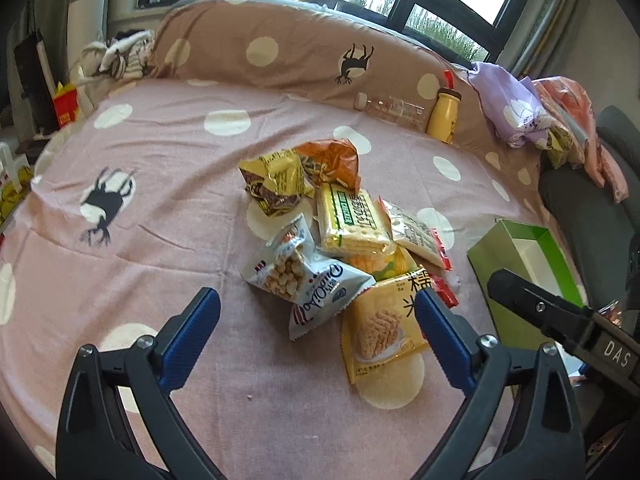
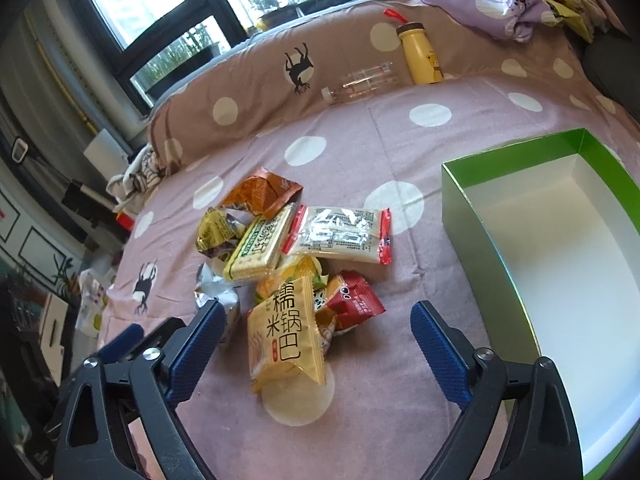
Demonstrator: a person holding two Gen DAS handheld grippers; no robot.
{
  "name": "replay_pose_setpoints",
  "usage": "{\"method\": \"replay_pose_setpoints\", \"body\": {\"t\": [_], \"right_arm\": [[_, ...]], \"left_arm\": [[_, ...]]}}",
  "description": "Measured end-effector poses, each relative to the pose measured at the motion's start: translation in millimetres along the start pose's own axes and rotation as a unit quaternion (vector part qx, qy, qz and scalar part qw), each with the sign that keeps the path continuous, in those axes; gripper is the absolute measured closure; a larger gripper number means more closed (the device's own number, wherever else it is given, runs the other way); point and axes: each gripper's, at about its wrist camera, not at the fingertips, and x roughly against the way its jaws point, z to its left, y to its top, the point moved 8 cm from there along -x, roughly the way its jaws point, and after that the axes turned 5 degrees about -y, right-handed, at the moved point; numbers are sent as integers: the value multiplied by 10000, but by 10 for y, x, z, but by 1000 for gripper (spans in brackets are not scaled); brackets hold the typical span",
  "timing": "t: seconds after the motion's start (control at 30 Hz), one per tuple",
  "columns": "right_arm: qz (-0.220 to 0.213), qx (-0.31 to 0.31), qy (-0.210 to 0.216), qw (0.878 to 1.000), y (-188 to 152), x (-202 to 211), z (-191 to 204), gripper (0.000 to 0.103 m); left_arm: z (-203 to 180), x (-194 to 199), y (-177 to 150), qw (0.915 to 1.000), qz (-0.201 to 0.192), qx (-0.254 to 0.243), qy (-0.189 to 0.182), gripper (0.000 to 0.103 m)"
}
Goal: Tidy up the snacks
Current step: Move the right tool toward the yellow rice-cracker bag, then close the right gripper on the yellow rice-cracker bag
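Snack pile (image 1: pixel 340 236) is heaped mid-bed on the polka-dot sheet (image 1: pixel 160 216), toward the right edge. Green box (image 2: pixel 560 248) sits just right of it, nothing inside. Left tongs (image 1: pixel 318 320) and right tongs (image 2: pixel 316 334) are both held spread wide, nothing gripped, above the yellow rice-cracker pack (image 2: pixel 286 336).

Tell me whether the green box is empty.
Empty: the green box shows only bare white floor; every snack lies outside on the bedspread.
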Motion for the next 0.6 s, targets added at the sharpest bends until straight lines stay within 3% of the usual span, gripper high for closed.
{"method": "replay_pose_setpoints", "body": {"t": [0.17, 0.4, 0.6], "right_arm": [[91, -169, 137, 9997, -5, -31, -10, 19], [392, -240, 409, 9981, -61, -189, 97, 36], [726, -126, 409, 9964, -133, -415, 213, 41]], "left_arm": [[-2, -109, -71, 9996, 219, 140, -131, 13], [-172, -250, -193, 9963, 579, 101, -620, 15], [-346, -470, -381, 9894, 1076, 71, -972, 17]]}}
